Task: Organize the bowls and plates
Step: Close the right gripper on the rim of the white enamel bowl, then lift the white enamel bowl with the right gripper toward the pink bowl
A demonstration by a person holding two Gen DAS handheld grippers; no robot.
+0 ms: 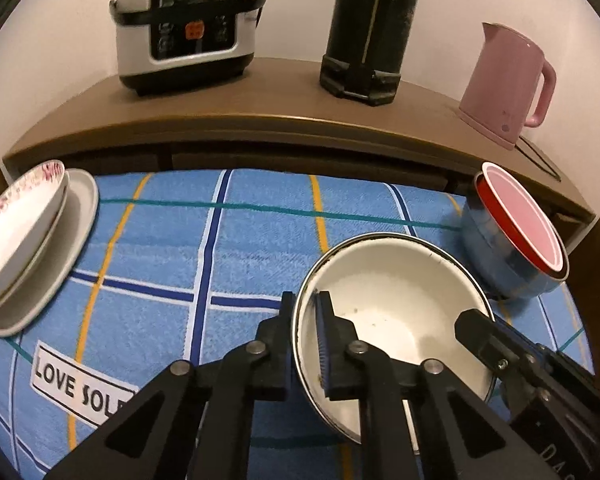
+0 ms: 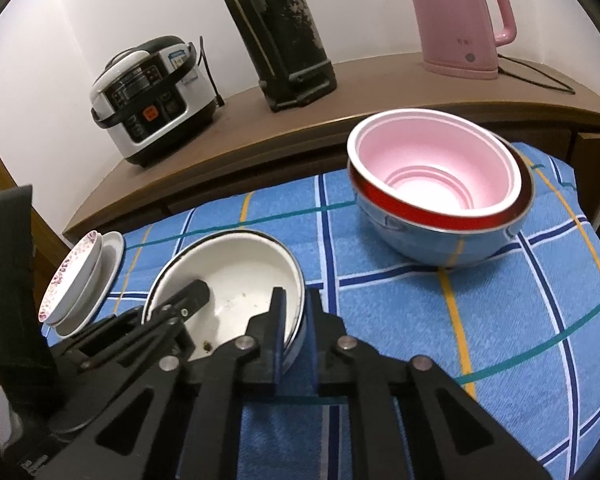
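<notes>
A white enamel bowl (image 1: 400, 300) (image 2: 236, 272) with a dark rim sits on the blue checked cloth (image 1: 160, 240). My left gripper (image 1: 304, 300) is shut on its left rim, one finger inside the bowl and one outside. My right gripper (image 2: 296, 300) is shut on the opposite rim in the same way. Each gripper shows in the other's view: the right gripper (image 1: 472, 324), the left gripper (image 2: 196, 292). At the back right stands a nested stack of bowls (image 1: 516, 240) (image 2: 440, 184): blue outside, red, pink inside. At the left a flower-rimmed dish rests on white plates (image 1: 20, 232) (image 2: 80, 276).
Behind the cloth runs a brown shelf (image 1: 260, 112) against the wall. On it stand a rice cooker (image 1: 188, 24) (image 2: 156, 96), a tall black flask (image 1: 368, 32) (image 2: 284, 40) and a pink kettle (image 1: 508, 84) (image 2: 460, 16) with its cord. Bare cloth (image 2: 420, 340) lies between the white bowl and the stack.
</notes>
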